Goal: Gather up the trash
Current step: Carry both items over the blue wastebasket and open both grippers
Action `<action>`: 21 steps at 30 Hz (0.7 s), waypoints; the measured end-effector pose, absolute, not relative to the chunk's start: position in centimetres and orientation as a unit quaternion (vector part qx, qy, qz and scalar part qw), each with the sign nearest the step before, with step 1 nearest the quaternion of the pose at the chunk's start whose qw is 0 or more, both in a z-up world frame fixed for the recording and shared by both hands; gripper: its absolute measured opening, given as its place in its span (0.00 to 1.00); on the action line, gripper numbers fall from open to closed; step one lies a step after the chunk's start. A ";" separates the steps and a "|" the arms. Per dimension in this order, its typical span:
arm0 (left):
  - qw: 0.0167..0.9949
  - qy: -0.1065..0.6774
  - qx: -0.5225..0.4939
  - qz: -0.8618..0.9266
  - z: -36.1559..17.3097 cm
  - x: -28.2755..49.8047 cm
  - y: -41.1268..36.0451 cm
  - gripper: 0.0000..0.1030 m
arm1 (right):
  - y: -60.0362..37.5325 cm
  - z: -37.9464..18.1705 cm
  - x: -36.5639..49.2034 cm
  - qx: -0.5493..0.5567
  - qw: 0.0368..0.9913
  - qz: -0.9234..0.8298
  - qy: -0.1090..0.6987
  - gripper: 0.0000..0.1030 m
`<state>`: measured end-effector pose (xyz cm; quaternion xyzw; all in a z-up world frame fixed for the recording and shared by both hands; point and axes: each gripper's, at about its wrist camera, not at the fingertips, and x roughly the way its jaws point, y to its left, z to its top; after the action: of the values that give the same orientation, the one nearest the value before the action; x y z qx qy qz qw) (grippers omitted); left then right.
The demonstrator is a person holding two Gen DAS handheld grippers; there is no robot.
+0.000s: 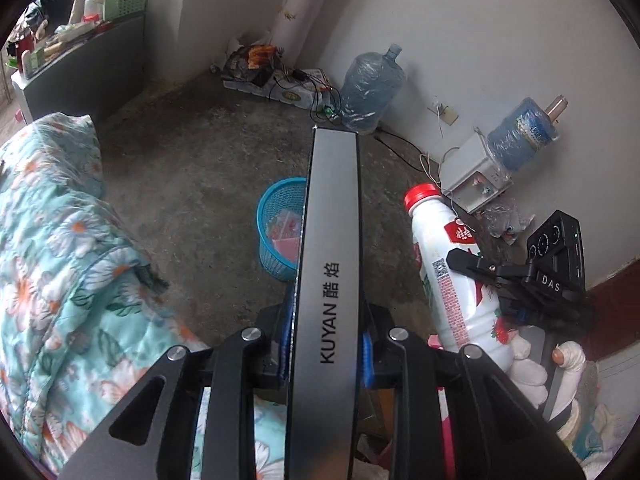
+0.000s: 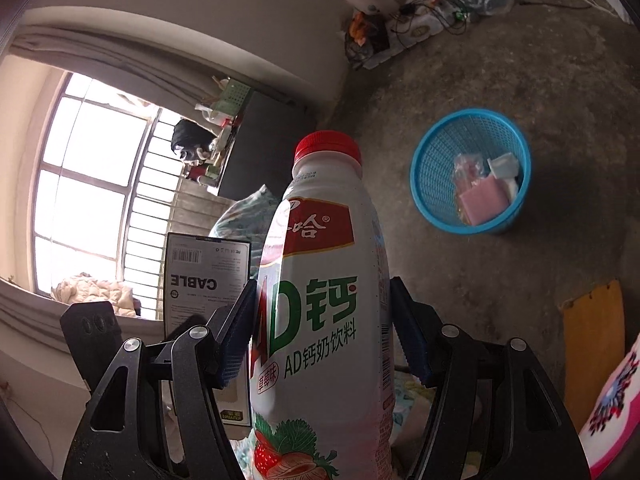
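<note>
Left gripper (image 1: 326, 344): black metal linkage arms, round silver screw heads at the pivots, ribbed blue pads on the fingers (image 1: 367, 356).

Right gripper (image 2: 322, 332): same build — black slotted arms, silver screws, blue ribbed pads (image 2: 236, 344); seen from the left wrist camera, its black camera block bears white letters "DAS".

Right hand (image 1: 532, 368): white glove — one bare fingertip showing.

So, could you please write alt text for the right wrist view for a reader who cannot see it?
The right hand-held gripper clamps a white plastic milk-drink bottle with a red cap. On the concrete floor beyond stands a blue plastic mesh basket holding wrappers; a grey cable box shows at left.
</note>
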<state>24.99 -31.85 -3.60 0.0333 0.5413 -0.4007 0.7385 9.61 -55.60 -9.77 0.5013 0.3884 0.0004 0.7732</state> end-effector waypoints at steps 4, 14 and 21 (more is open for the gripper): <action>0.709 0.580 0.022 -0.401 -7.2 28.0 -36.3 0.24 | -57.7 -13.3 12.0 0.531 0.743 -0.005 0.407 0.59; 0.715 0.589 0.010 -0.377 -12.9 35.5 -46.5 0.58 | -66.2 -22.4 18.6 0.608 0.682 -0.072 0.401 0.70; 0.733 0.572 -0.037 -0.366 -13.2 36.6 -45.8 0.61 | -67.2 -25.1 17.3 0.615 0.679 -0.111 0.386 0.70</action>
<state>36.61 -45.79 -13.17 -0.0366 0.5715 -0.3665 0.7333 17.33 -67.23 -25.07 0.6152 0.3858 -0.1108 0.6786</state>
